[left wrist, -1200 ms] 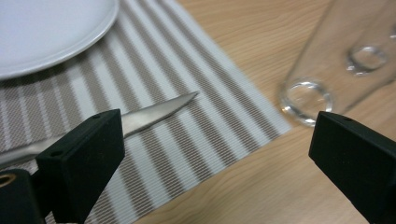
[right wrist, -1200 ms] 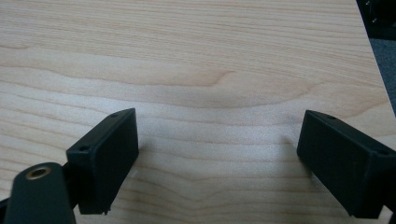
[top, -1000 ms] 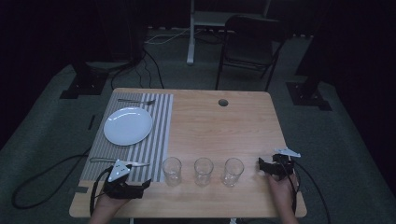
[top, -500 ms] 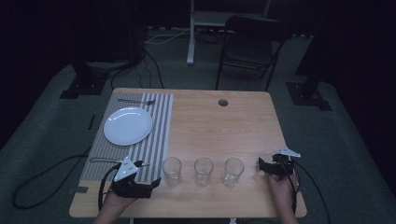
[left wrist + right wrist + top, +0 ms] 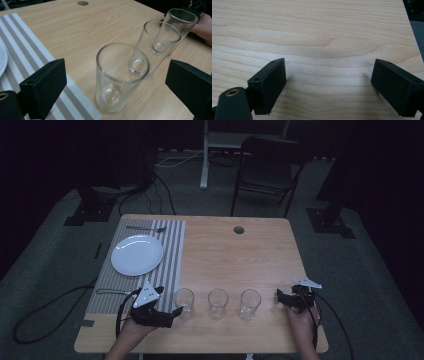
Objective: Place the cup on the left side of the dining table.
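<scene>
Left gripper view: nearest glass (image 5: 120, 77) stands upright on bare wood, just off the edge of the striped placemat (image 5: 30, 52). It sits between the left gripper's (image 5: 117, 87) two black jaws, which are spread wide on either side of it, neither touching it. Nothing gripped. Behind it in a line: the middle glass (image 5: 160, 42), then the far glass (image 5: 181, 21), all empty and upright. A hand (image 5: 202, 27) rests on the table beyond the far glass. Edge of a white plate (image 5: 2, 62) at the left border.

High view: the three glasses form a row along the near edge of the table (image 5: 240, 255), each a little apart from its neighbour — left glass (image 5: 183, 303), middle glass (image 5: 217, 303), right glass (image 5: 249, 304). Left gripper (image 5: 170, 316), held in the person's left hand (image 5: 131, 332), points rightward at the left glass, tips just beside it. Right gripper (image 5: 278, 296) sits near the table's right edge, pointing left toward the right glass, apart from it.

Right gripper view: right gripper's (image 5: 328, 87) jaws wide apart over bare wood grain, nothing between them.

Farther out in the high view: the plate (image 5: 137, 255) on the placemat (image 5: 170, 255), a fork (image 5: 145, 228) beyond the plate, a utensil (image 5: 111, 291) on the mat's near end, a round hole (image 5: 238, 229) in the tabletop, a dark chair (image 5: 267, 167) behind the table, cables (image 5: 50, 307) on the floor.
</scene>
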Available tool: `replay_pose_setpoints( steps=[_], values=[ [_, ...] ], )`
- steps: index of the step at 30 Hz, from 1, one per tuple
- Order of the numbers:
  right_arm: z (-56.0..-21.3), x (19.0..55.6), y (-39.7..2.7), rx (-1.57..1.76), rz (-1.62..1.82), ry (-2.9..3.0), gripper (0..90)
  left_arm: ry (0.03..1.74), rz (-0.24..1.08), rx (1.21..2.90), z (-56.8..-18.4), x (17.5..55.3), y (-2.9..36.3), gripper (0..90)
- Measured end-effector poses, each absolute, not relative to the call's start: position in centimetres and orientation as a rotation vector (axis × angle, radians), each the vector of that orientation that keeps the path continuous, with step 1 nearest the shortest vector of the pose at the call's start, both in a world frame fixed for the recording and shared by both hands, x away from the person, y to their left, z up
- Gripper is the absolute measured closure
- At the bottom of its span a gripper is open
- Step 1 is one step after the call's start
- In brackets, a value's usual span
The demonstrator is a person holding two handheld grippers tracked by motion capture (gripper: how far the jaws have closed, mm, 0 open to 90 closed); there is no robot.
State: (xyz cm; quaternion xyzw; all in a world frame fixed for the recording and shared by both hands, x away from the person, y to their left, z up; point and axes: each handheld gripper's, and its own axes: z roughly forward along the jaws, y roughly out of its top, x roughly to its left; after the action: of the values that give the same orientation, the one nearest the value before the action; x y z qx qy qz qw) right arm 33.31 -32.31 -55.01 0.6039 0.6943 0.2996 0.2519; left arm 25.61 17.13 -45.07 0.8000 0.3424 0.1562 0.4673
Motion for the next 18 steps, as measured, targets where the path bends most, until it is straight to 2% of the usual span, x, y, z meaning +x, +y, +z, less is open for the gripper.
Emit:
replay_pose_setpoints(
  steps=[18],
  values=[
    [-55.0, 33.3, -32.3, 1.643, 0.815, 1.889, 12.2, 0.765, 0.334, 2.029, -44.2, 27.3, 12.3, 4.0]
  ],
)
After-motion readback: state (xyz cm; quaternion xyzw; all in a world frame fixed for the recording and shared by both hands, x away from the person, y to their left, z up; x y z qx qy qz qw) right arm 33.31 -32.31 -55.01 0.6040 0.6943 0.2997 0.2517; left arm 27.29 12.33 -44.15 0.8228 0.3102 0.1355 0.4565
